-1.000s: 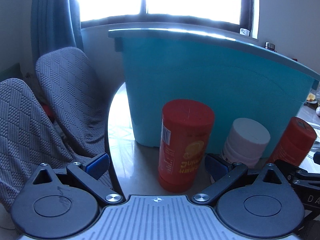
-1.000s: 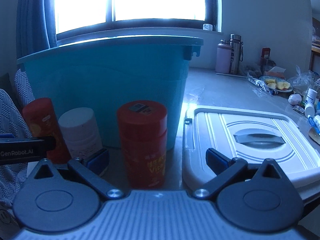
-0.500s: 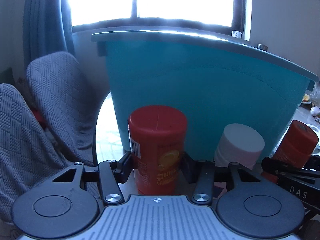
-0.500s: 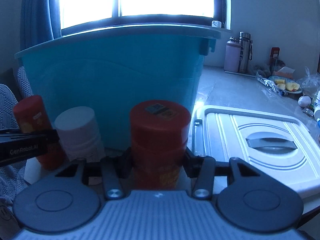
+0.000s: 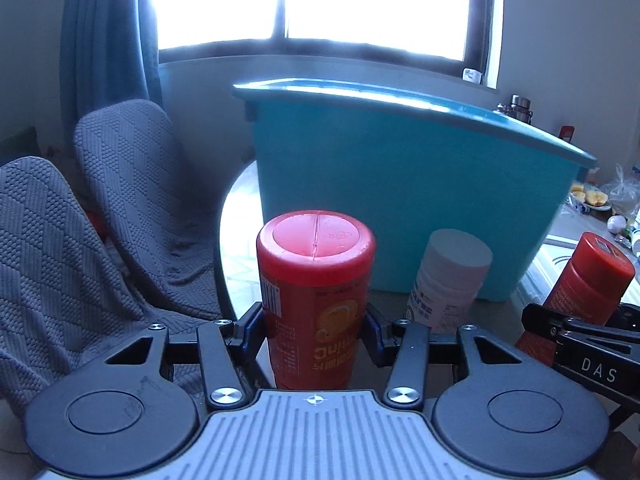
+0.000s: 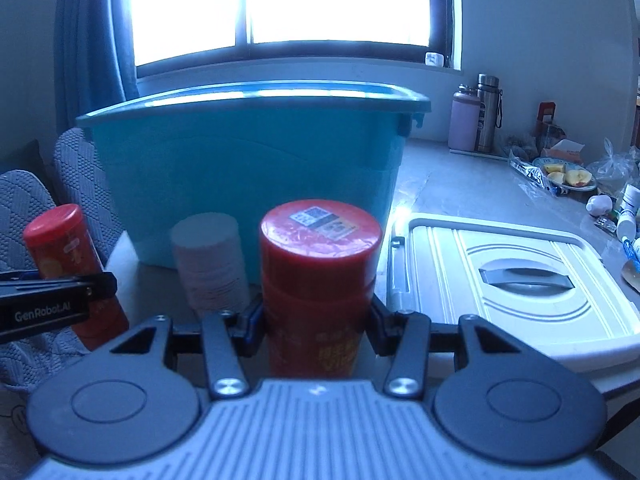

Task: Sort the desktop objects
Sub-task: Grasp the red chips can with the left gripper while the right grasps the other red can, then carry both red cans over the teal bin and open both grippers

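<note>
Red plastic canisters, one in each gripper. The left gripper (image 5: 316, 330) points forward and somewhat downward; its two blue-padded fingers (image 5: 252, 326) press against opposite sides of a red canister with an orange fruit label (image 5: 316, 300), which stands upright between them, cap toward the camera. The right gripper (image 6: 316, 330) is posed alike, angled gently down, its jaws pinched onto a second red canister with a sticker on its cap (image 6: 318, 276), also upright. In the left wrist view this second canister appears at the far right edge, leaning in the picture, clamped by the black finger of the other tool. Whether either canister rests on the table or is raised off it cannot be told, since each base is hidden behind the gripper body.

Between the two canisters stands a white bottle with a white cap (image 5: 448, 276), upright on the grey tabletop (image 6: 460, 176) and free of both grippers. Directly behind all three is a large teal storage bin (image 5: 400, 200), open at the top. To its right lies a white bin lid with a grey handle (image 6: 512, 276), flat on the table. Two chairs in grey quilted covers (image 5: 120, 184) stand at the left of the table. Two flasks (image 6: 476, 120) stand at the wall beneath the bright window (image 6: 332, 4).
</note>
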### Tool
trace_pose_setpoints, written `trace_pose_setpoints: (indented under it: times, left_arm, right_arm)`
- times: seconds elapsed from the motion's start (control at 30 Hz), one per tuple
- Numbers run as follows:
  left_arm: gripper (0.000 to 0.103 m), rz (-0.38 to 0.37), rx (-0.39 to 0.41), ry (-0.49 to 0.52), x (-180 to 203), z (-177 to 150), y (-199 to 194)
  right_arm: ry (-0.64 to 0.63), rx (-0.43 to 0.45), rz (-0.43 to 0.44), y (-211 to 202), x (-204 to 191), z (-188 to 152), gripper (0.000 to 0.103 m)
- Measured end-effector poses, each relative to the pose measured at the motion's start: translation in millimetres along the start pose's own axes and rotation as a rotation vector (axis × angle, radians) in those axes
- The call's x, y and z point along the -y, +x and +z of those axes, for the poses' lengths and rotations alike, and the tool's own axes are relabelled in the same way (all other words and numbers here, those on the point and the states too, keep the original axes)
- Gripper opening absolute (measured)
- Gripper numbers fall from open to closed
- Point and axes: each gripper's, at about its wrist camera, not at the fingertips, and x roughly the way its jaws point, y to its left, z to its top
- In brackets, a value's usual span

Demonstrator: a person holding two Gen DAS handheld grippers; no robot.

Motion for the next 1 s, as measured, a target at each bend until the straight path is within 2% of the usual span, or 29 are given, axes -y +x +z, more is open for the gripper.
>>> trace_pose_setpoints:
  times: [0.33, 0.57, 0.77, 1.0]
  left_arm:
    - [0.05, 0.013, 0.06, 0.008, -6.7, -2.9, -68.9]
    - [0.05, 0.007, 0.107, 0.014, -9.4, 12.1, -109.5]
    - [0.05, -0.007, 0.157, 0.004, -10.4, 48.4, -129.8]
    - [0.05, -0.025, 0.203, 0.006, -1.8, 105.8, -125.0]
  right_arm:
    - [0.009, 0.057, 0.016, -52.9, -8.0, 0.8, 0.05]
    - [0.003, 0.122, 0.031, -88.7, -12.5, 18.5, 0.05]
    - [0.013, 0.173, 0.032, -102.5, -10.7, 48.3, 0.05]
    - [0.017, 0.227, 0.034, -94.2, -3.7, 99.2, 0.05]
